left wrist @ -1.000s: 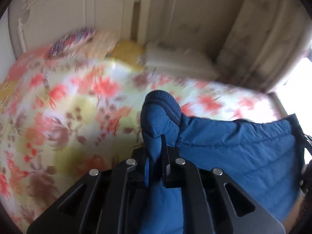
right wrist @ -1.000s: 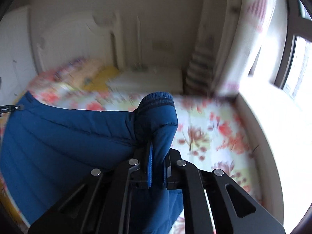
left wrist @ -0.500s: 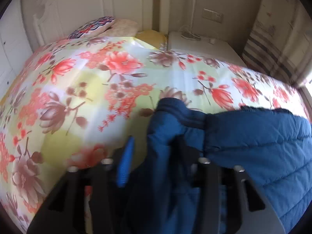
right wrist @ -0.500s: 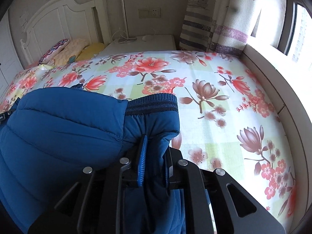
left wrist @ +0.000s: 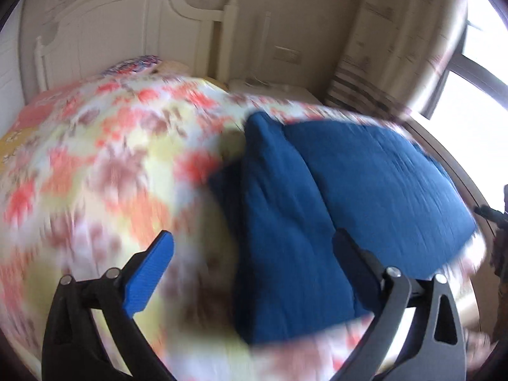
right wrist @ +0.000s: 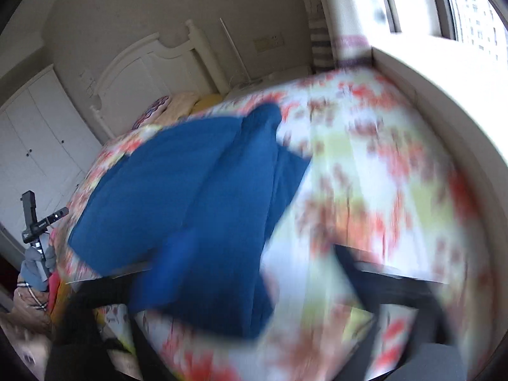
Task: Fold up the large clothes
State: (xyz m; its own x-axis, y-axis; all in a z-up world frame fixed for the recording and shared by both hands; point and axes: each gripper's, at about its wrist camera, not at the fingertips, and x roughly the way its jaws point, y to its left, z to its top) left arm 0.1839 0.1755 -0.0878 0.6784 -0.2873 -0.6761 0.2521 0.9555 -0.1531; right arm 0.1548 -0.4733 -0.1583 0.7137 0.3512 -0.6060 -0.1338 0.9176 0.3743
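A: Floral bedding (left wrist: pixel 104 171) in red, brown and yellow covers the whole bed, blurred in both wrist views. At twelve o'clock in the left view stands a white headboard (left wrist: pixel 133 31), with patterned pillows (left wrist: pixel 136 63) tucked against it.

B: And the garment?

A: A blue quilted jacket (left wrist: pixel 365 184) lies on the bedding, spread from the centre out to three o'clock in the left view. One sleeve (left wrist: pixel 285 228) runs down its near side from about one o'clock toward six. In the right view the same jacket (right wrist: pixel 177 187) fills the centre and nine o'clock side.

B: The tongs?

A: The left gripper (left wrist: pixel 250 254) has its jaws opening, spread wide; the sleeve lies between them, but the blue pad at seven o'clock is clear of the cloth, and whether the dark finger at five o'clock touches it I cannot tell. The right gripper (right wrist: pixel 250 273) is also opening wide, heavily smeared; jacket fabric sits between its fingers, not pinched.

B: Anything in the way?

A: Striped curtains (left wrist: pixel 390 47) hang at one o'clock beside a bright window (left wrist: pixel 476 89). A pale ledge (right wrist: pixel 444 101) borders the bed at two o'clock in the right view. White wardrobe doors (right wrist: pixel 38 146) stand at nine o'clock, and the other hand's handle (right wrist: pixel 35 222) shows below them, well apart from the jacket. A nightstand (left wrist: pixel 273 90) sits beside the headboard.
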